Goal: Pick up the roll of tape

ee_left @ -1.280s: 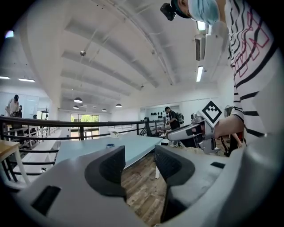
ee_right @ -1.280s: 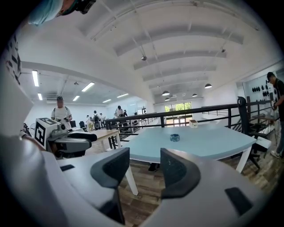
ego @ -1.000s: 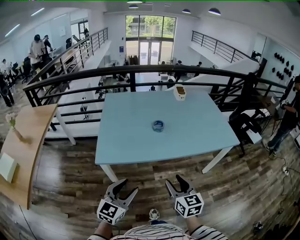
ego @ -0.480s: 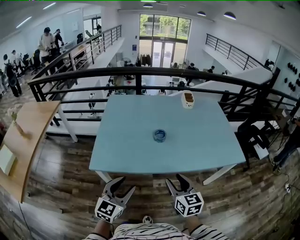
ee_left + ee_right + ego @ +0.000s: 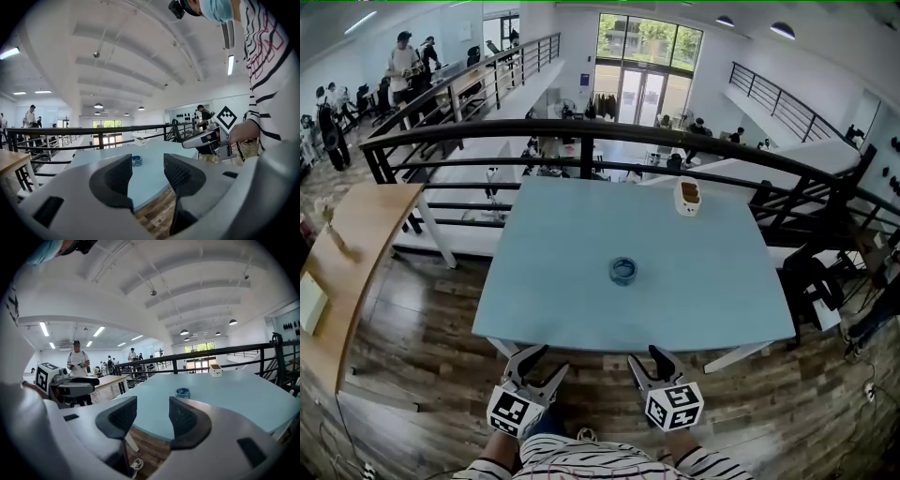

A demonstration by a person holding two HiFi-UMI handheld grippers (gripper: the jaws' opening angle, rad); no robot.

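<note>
Okay, wooden desk (image 5: 356, 253) far left; left gripper (image 5: 542, 367) held low, short of the near edge of the light blue table (image 5: 544, 300), jaws apart, nothing between them; roll of tape (image 5: 623, 271) lies flat near the table's middle, well apart from both grippers; right gripper (image 5: 648, 360) beside the left one, also short of the table edge, jaws parted and empty; small white container (image 5: 688, 196) stands at the far side, near the black railing (image 5: 581, 131)
</note>
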